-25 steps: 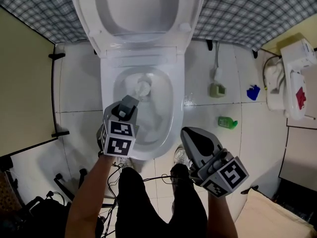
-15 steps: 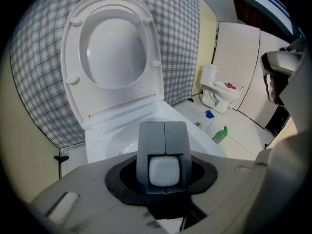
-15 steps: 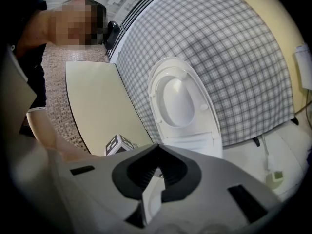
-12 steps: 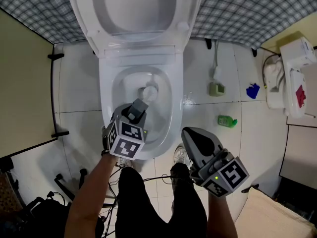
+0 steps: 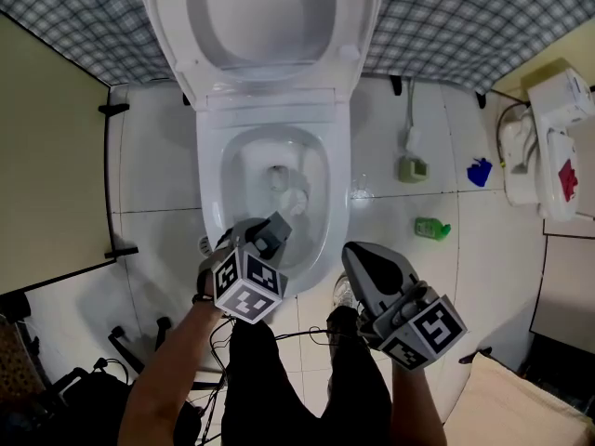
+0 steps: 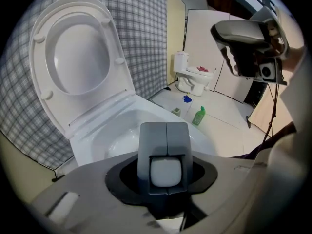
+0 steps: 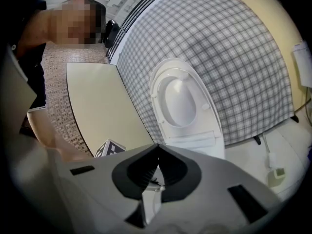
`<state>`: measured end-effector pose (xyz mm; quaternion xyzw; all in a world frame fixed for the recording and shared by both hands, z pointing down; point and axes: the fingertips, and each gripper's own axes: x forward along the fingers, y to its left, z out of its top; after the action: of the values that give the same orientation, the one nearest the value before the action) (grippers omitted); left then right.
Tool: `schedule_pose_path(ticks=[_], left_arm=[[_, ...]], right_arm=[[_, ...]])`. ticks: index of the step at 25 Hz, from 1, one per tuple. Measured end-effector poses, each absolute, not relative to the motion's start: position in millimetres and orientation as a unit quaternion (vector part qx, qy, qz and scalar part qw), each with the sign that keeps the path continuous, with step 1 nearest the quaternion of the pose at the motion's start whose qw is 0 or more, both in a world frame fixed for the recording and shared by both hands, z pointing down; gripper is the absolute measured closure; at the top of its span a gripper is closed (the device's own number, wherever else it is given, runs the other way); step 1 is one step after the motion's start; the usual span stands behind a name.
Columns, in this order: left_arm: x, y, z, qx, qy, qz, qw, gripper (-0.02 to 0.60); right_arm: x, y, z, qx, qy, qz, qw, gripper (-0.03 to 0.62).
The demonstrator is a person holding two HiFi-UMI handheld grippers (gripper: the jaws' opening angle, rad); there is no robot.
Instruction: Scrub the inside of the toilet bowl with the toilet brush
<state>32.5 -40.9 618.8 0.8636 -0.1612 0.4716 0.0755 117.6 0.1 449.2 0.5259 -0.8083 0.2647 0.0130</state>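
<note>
Nearest: the person's dark trousers (image 5: 279, 379) and thin black cables (image 5: 223, 328) on the floor.

Right tongs (image 5: 357, 255): grey plastic with a marker cube. They are pressed together with nothing between them, and hang over the floor just right of the bowl's front edge. The right gripper view shows the two tips meeting (image 7: 156, 149).

Left tongs (image 5: 272, 230): same grey build, over the front rim of the bowl. They are pinching the toilet brush (image 6: 165, 172). In the left gripper view its handle shows end-on as a smooth white rounded square, boxed in by the grey pads (image 6: 151, 140), which meet above it.

The brush runs down into the toilet bowl (image 5: 209, 184). Its pale brush head (image 5: 297, 197) sits low inside, right of centre and near the drain opening. The head is small and its bristles are unclear.

The bowl is glossy white ceramic, oval, with a wet sheen inside.

The seat and lid (image 5: 177, 35) are white plastic, hinged upright against the wall, with small round bumpers on the underside.

The floor (image 5: 149, 175) is large glossy white tiles. To the right of the bowl:
- a green plastic bottle (image 5: 429, 228) lying down
- a small greenish block (image 5: 409, 168) with a white hose
- a blue object (image 5: 478, 172)
- further right, a white fixture (image 5: 544, 151) with a red patch

A flat beige panel (image 5: 46, 156) stands on the left. A grey-and-white checked covering (image 5: 465, 26) lines the back wall.
</note>
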Motion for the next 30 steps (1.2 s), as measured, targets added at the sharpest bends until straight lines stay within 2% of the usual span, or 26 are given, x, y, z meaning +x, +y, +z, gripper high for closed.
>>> schedule_pose_path(ticks=[21, 30], left_arm=[[-17, 26, 585, 0.860, -0.083, 0.491, 0.116, 0.408], [-48, 36, 570, 0.828, -0.070, 0.542, 0.124, 0.408]], right_arm=[[70, 0, 431, 0.478, -0.842, 0.249, 0.021, 0.594], [56, -7, 427, 0.449, -0.859, 0.244, 0.019, 0.594]])
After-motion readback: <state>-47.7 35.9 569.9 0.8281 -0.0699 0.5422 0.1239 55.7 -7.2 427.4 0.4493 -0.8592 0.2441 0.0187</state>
